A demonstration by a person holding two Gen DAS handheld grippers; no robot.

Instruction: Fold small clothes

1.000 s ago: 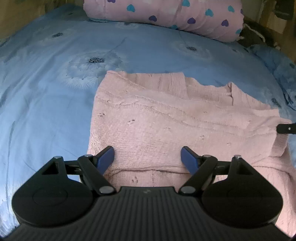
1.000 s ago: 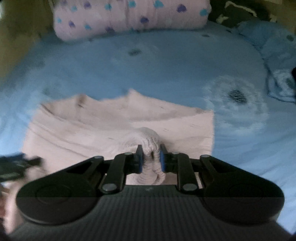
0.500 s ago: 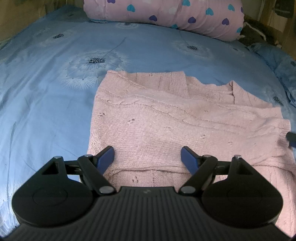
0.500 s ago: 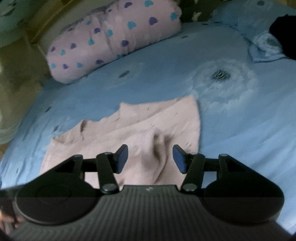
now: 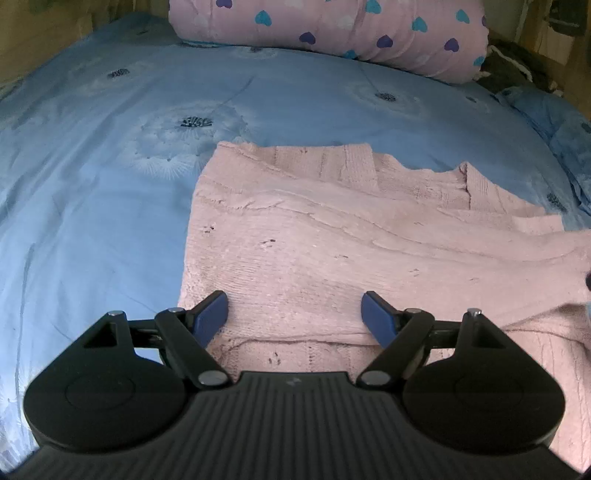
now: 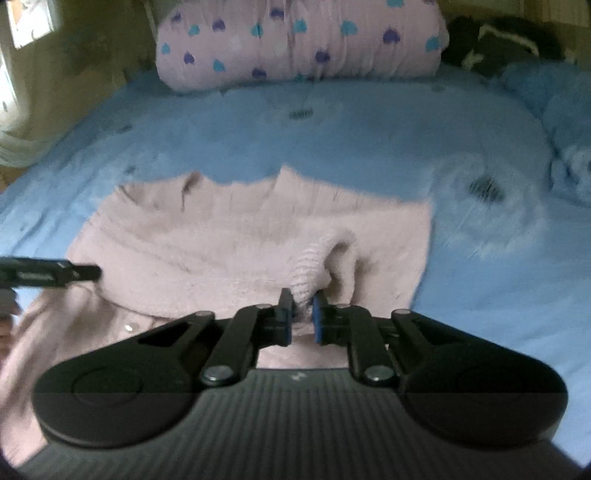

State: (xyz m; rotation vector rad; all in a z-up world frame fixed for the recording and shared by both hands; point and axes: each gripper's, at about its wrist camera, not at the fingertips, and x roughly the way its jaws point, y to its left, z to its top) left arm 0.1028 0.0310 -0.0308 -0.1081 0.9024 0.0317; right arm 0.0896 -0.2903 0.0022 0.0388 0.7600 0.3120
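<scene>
A pink knitted sweater (image 5: 332, 251) lies spread on the blue bedspread, partly folded, with its ribbed collar toward the far side. My left gripper (image 5: 294, 314) hovers wide open over the sweater's near left part, with only flat knit under the gap. In the right wrist view the sweater (image 6: 221, 243) fills the middle. My right gripper (image 6: 303, 310) is closing, and its blue pads pinch a raised ribbed fold of the sweater (image 6: 310, 273). The left gripper's finger (image 6: 55, 275) shows as a dark bar at the left edge of that view.
A pink bolster with blue and purple hearts (image 5: 332, 33) lies across the far end of the bed. The blue bedspread (image 5: 92, 192) extends left of the sweater. Rumpled blue bedding (image 6: 554, 122) and a dark item (image 6: 495, 40) sit at the far right.
My right gripper let go of the pinched fold, opened wide and swung, then closed again on a ribbed fold near the sweater's right side. The left gripper stayed put and open.
</scene>
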